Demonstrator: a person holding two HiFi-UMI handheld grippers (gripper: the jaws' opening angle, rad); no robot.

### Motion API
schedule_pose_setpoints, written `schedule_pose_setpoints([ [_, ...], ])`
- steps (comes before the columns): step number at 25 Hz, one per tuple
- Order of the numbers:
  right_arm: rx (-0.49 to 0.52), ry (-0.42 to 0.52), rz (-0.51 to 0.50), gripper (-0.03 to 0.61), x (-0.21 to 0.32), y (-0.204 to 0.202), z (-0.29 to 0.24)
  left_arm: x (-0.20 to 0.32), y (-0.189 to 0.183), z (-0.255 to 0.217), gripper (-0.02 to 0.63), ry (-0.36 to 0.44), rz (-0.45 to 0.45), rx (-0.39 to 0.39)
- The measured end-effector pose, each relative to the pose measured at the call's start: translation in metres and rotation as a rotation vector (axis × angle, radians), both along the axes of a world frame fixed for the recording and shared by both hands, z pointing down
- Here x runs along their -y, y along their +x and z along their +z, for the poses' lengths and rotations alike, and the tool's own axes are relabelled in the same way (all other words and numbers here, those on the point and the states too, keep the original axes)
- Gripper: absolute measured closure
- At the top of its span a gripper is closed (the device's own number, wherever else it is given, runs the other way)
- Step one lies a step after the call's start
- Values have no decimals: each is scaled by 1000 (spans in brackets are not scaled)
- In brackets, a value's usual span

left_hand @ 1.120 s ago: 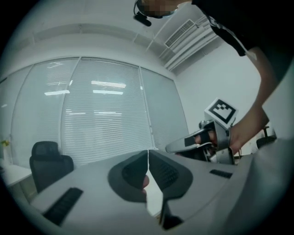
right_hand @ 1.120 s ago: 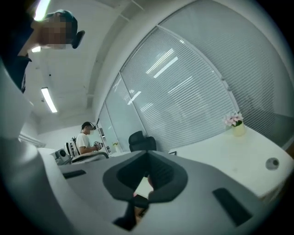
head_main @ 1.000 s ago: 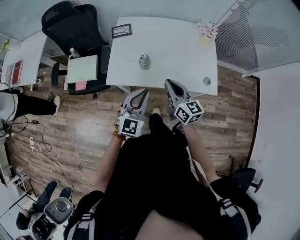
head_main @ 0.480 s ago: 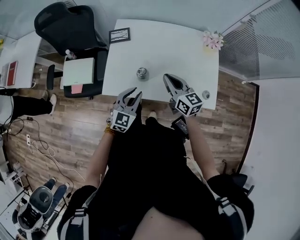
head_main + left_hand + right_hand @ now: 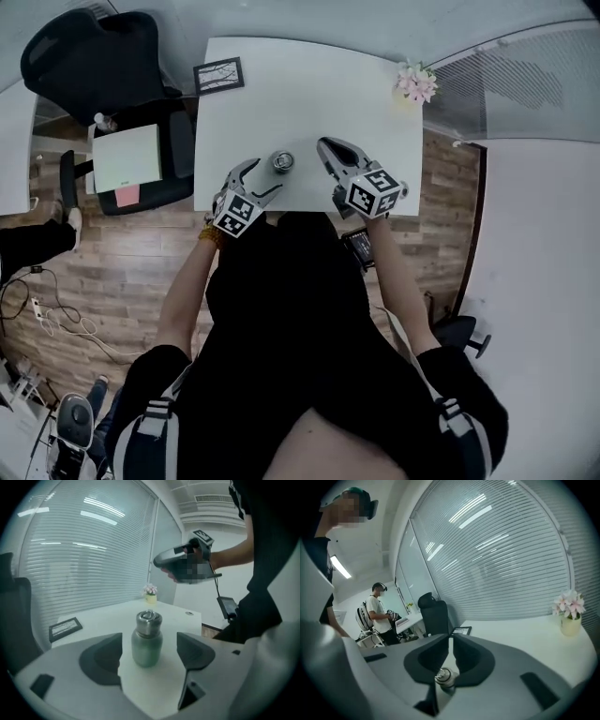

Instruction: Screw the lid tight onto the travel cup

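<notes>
A small green travel cup [image 5: 282, 161] with a steel lid [image 5: 148, 620] stands upright near the front edge of the white table [image 5: 309, 84]. My left gripper [image 5: 265, 175] is low at the cup's left. Its jaws have just been opening and now stand wide. In the left gripper view the cup [image 5: 147, 641] stands between the left gripper [image 5: 150, 649] pads without touching either. My right gripper [image 5: 324, 144] hovers to the right of the cup, jaws shut on nothing. In the right gripper view the lid [image 5: 444, 676] shows below the shut right gripper [image 5: 451, 638].
A black picture frame [image 5: 218, 75] lies at the table's far left and a small flower pot [image 5: 412, 82] at its far right. A black office chair [image 5: 89, 61] with a white box [image 5: 125, 155] stands left of the table. Another person [image 5: 377, 611] stands in the background.
Both grippers have moved forward from over the wooden floor to the table. The left one has dropped beside the cup and opened its jaws. The right one stays shut.
</notes>
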State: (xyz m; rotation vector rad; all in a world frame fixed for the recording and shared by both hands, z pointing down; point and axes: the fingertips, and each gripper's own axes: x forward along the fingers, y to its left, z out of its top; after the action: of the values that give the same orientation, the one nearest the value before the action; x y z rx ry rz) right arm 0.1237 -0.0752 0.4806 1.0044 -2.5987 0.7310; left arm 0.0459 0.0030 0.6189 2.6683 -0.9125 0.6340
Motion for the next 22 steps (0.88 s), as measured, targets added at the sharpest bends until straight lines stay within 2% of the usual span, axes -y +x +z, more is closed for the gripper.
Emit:
schedule_pose_setpoints([
  [3, -82, -29, -92, 470, 1, -17, 7, 6, 9, 21, 255, -43, 62, 34],
  [6, -187, -80, -232, 398, -11, -34, 20, 14, 19, 33, 255, -77, 97, 47],
  [10, -394, -189, -354, 350, -29, -44, 52, 20, 27, 52, 255, -69, 167, 93],
  [13, -496, -246, -447, 298, -38, -53, 75, 28, 30, 59, 255, -73, 197, 101],
  [16, -579, -223, -536, 288, -52, -63, 90, 18, 34, 63, 256, -98, 229, 122],
  [19, -610, -206, -533, 288, -46, -74, 102, 17, 33, 73, 258, -99, 260, 152],
  [22, -636, -200, -523, 291, -42, -76, 107, 20, 33, 74, 282, -80, 253, 137],
])
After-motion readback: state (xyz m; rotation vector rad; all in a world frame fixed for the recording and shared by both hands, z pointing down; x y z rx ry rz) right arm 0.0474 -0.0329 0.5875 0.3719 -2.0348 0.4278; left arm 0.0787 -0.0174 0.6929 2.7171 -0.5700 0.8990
